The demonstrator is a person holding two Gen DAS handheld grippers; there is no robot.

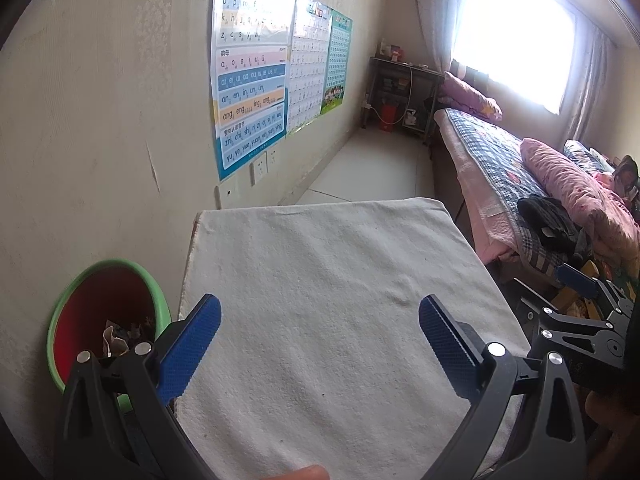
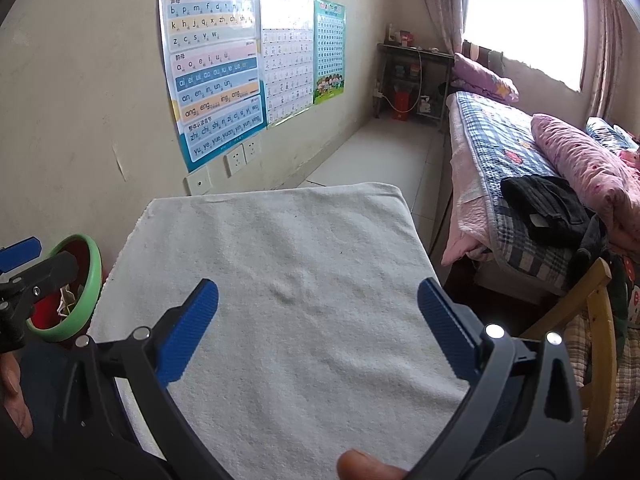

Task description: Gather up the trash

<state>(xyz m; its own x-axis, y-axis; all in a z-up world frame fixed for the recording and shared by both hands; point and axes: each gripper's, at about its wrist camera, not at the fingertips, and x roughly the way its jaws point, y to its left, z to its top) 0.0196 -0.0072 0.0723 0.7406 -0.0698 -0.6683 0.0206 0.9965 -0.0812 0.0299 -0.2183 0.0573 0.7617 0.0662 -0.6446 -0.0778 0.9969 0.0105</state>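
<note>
Both released above cloth-covered surface [image 1: 320,300]: left gripper [image 1: 320,344] and right gripper [image 2: 318,328], nothing held. Crumpled trash [image 1: 120,336] already in bin [image 1: 64,300] beside surface, probably parked within easy reach.

Left gripper [image 1: 320,344] & right gripper [image 2: 318,330]: blue fingers [image 1: 191,350] wide apart, empty, side by side.

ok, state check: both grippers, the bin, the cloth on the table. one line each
left gripper: open, nothing between the fingers, held over the cloth
right gripper: open, nothing held, also over the cloth
bin: upright beside the table by the wall, crumpled trash inside
cloth: spread flat over the table, slight wrinkle near the middle, no trash visible on it
</note>
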